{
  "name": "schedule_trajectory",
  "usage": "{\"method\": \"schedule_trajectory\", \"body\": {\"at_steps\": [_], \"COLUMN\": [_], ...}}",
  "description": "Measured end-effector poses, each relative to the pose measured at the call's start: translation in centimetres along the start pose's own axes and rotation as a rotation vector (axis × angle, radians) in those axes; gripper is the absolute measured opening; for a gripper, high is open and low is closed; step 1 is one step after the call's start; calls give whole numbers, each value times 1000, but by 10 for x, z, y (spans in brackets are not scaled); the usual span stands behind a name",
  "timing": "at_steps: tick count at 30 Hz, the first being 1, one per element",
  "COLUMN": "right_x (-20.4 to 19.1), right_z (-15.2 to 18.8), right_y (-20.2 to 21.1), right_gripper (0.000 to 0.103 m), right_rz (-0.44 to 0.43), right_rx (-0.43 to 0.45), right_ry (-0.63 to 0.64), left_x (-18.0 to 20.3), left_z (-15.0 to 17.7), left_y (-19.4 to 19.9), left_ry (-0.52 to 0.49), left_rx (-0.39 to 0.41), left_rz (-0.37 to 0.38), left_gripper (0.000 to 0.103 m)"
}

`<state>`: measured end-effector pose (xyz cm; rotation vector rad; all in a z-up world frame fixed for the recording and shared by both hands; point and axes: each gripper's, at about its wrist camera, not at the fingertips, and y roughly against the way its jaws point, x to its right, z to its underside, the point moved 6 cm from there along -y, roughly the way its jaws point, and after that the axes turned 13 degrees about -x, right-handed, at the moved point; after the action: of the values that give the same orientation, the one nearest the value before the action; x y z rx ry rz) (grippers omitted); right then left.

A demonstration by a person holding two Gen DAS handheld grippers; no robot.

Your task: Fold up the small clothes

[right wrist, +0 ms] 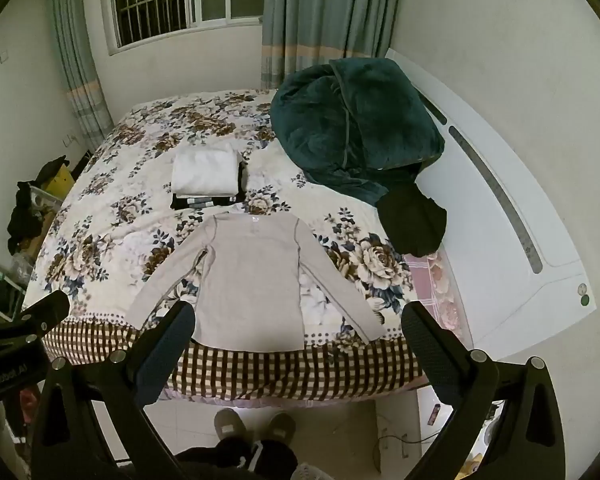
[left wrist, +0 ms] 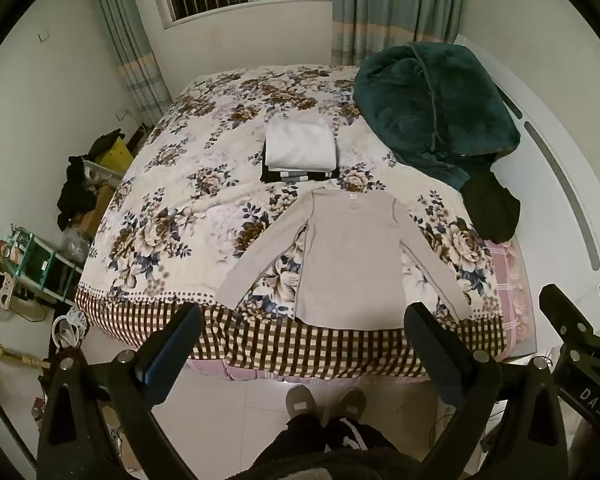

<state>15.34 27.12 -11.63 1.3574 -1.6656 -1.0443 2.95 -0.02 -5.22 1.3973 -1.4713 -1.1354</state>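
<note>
Spread wide above beige top point(left wrist: 340, 248): left gripper point(left wrist: 304, 324), right gripper point(right wrist: 298, 320) | Risk: sleeve bunching from an uneven pinch.

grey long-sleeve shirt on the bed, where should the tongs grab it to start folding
Probably the cuffs. The grey long-sleeve shirt lies flat, collar away, both sleeves splayed toward the near bed edge. The left tongs and right tongs are open, holding nothing. Come in low from the foot of the bed, each pinching the sleeve end on its own side, then carry it across the body.
</note>
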Motion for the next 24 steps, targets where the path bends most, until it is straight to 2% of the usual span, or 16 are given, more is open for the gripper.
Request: {"method": "schedule_trajectory", "body": {"at_steps": [20, 24], "right_x": [-4, -5], "right_z": [-6, -6], "right_y": [5, 5], "right_gripper": [103, 103], "right_rz": [-6, -8], "right_rx": [10, 12], "right_ry": [1, 3], "left_x": [-1, -1], "left_z": [-1, -10], "left_y": [1, 8], "left_ry": [0, 1], "left_rx": [9, 11], "left_rz": [-4, -5], "left_gripper": [103, 103]}}
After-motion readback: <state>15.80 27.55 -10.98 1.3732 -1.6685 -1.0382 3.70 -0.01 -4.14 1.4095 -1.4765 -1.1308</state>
